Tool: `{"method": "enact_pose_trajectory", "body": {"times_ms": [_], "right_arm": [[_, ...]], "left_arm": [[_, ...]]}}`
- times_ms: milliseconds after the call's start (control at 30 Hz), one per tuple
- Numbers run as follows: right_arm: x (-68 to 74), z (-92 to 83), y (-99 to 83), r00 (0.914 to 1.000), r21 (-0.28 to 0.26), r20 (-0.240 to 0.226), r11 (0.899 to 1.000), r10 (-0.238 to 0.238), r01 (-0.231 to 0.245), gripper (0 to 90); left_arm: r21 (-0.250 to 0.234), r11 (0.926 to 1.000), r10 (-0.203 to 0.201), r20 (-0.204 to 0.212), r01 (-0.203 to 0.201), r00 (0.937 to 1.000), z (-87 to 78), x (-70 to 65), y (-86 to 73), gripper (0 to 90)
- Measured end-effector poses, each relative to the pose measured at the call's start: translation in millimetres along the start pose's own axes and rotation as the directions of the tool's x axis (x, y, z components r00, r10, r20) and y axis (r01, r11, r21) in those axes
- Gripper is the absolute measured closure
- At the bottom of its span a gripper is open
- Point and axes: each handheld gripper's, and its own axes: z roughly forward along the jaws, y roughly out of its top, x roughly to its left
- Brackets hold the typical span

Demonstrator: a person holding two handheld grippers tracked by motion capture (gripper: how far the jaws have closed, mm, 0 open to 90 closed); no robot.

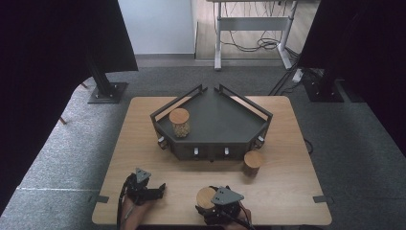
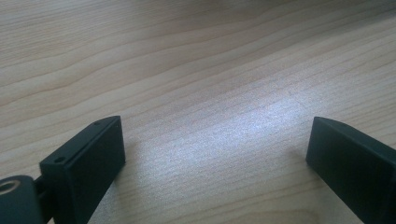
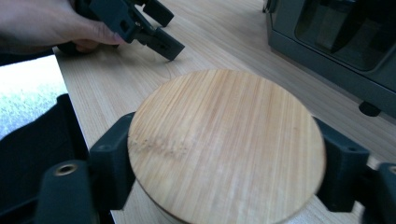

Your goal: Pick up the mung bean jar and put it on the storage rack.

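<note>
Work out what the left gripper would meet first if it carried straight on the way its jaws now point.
Probably the bare wooden table: the left gripper, jaws open with nothing between them, tilts down toward it. Depth is hard to judge.

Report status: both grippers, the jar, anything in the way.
Right gripper shut on wooden-lidded jar at table's near edge. Left gripper open, empty. Path to grey tray clear.

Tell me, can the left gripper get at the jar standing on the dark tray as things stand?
Probably yes. The left gripper rests open on the table, holding nothing, and bare wood lies between it and the tray. The jar stands at the tray's near left; only the low rail is in the way.
</note>
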Motion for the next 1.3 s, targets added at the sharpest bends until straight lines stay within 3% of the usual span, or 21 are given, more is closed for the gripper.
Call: {"method": "enact_pose_trajectory", "body": {"times_ms": [733, 1300], "right_arm": [[5.1, -4.0, 2.1, 0.9995, -0.014, 0.028, 1.0, 0.014, -0.014, 22.7], [1.5, -16.8, 24.7, 0.999, -0.041, 0.044, 0.999, -0.01, 0.011, 22.7]], "left_arm": [[0.0, 1.0, -0.001, -0.001, 0.001, 1.0, 0.0, -0.2, -0.1, 4.3], [-0.001, 1.0, 0.0, 0.0, 0.0, 1.0, -0.1, -0.2, -0.1, 4.4]]}}
